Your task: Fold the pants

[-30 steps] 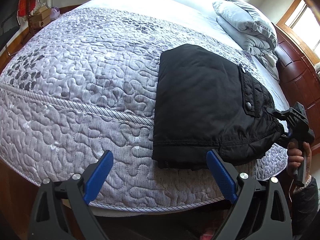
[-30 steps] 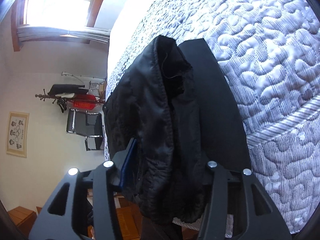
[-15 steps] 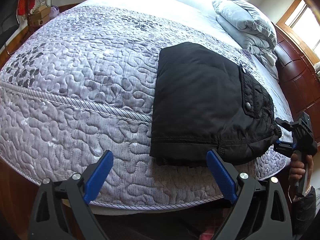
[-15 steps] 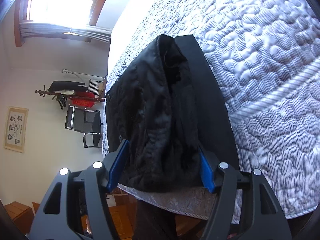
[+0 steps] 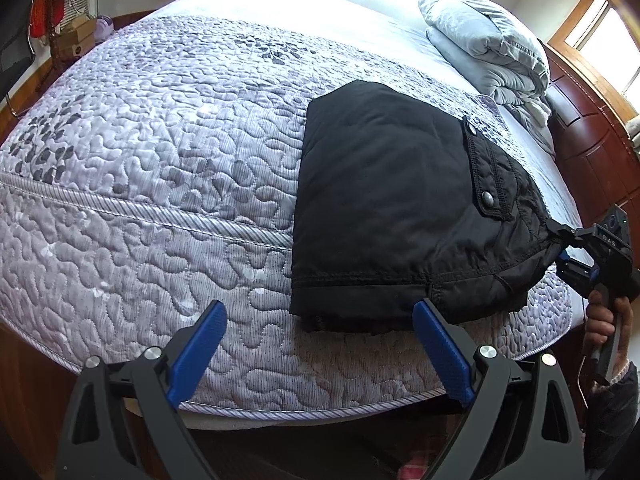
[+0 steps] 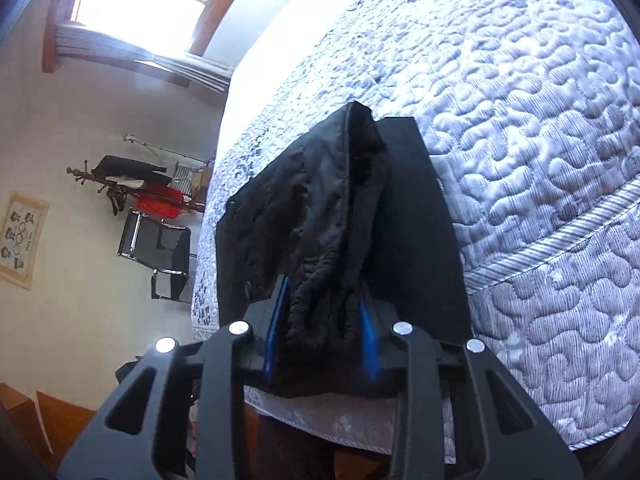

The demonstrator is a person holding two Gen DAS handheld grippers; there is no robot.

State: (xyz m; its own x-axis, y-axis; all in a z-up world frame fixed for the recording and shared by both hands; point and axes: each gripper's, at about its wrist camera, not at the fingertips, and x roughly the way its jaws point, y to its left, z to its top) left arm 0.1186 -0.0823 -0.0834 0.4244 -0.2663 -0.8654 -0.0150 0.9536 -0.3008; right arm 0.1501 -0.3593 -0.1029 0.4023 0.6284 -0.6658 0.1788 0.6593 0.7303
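The black padded pants (image 5: 384, 200) lie folded into a thick rectangle on the quilted bed (image 5: 160, 160), near its front edge. My left gripper (image 5: 320, 320) hovers open over that edge; its right blue finger (image 5: 436, 344) stands just in front of the pants' near hem, nothing between the pads. My right gripper (image 5: 560, 248) sits at the pants' right waist corner. In the right wrist view the right gripper (image 6: 322, 320) has its jaws closing, and its blue pads pinch the bunched waistband of the pants (image 6: 320, 208).
A folded grey duvet (image 5: 484, 48) rests at the far right of the bed, by the dark wooden headboard (image 5: 592, 152). A person's hand (image 5: 604, 312) holds the right gripper's handle. Beyond the bed stand a chair (image 6: 160, 252) and a coat rack (image 6: 132, 184).
The right gripper's jaws widened around the waist end, then narrowed onto the bunched fabric, and it drew back slightly. The left gripper stayed where it was.
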